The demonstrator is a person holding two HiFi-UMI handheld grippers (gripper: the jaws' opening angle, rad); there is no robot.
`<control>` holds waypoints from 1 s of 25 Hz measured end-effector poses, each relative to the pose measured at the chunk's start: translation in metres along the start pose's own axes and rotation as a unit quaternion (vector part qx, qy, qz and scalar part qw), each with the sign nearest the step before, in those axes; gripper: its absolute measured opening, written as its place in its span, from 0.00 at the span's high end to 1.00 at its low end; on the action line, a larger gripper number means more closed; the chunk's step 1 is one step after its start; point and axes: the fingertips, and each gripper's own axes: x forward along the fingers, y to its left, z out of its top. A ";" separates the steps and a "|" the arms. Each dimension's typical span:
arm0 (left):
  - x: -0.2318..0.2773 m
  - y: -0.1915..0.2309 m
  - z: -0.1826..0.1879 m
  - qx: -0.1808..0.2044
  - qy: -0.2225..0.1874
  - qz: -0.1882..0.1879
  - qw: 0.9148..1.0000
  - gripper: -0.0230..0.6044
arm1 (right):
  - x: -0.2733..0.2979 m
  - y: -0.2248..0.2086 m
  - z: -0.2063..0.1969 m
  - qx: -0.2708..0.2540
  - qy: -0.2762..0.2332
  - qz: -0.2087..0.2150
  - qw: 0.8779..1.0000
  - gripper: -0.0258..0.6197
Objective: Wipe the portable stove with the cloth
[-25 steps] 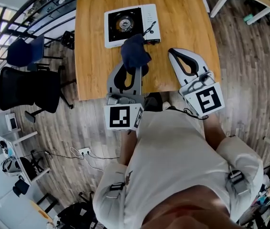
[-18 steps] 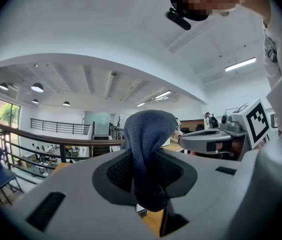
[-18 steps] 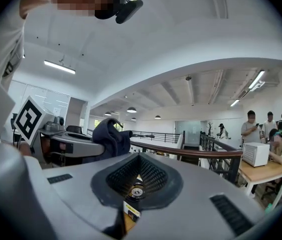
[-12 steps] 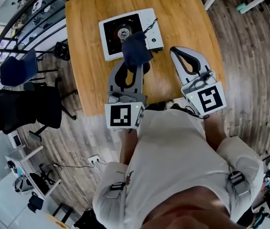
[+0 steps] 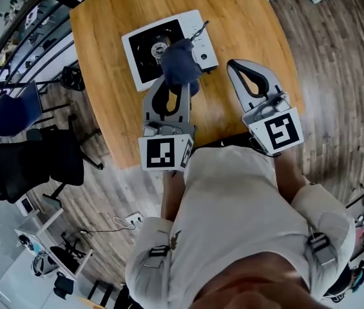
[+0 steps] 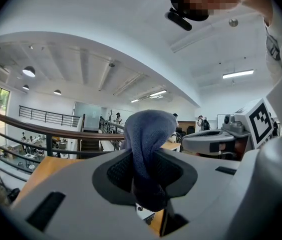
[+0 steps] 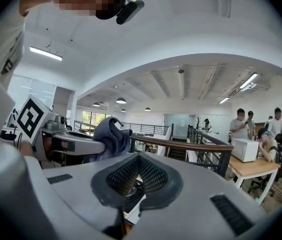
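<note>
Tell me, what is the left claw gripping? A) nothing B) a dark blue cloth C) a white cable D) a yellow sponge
B: in the left gripper view the left claw is shut on the dark blue cloth, which bulges up from between its jaws.

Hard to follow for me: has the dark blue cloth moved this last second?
Yes: the dark blue cloth, clamped in the left gripper, went forward from the white portable stove's near edge to over its top.
</note>
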 end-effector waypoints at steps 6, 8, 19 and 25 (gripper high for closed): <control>0.025 0.007 -0.009 -0.009 0.012 -0.001 1.000 0.80 | 0.014 -0.018 -0.015 0.009 0.019 -0.003 1.000 0.93; 0.034 0.007 -0.014 -0.010 0.019 0.001 1.000 0.80 | 0.019 -0.025 -0.021 0.012 0.026 0.001 1.000 0.93; 0.083 0.021 -0.046 -0.016 0.056 0.026 0.998 0.80 | 0.060 -0.056 -0.057 0.029 0.051 0.036 0.998 0.93; 0.102 0.026 -0.067 -0.017 0.070 0.033 0.997 0.80 | 0.075 -0.068 -0.077 0.035 0.058 0.043 0.997 0.93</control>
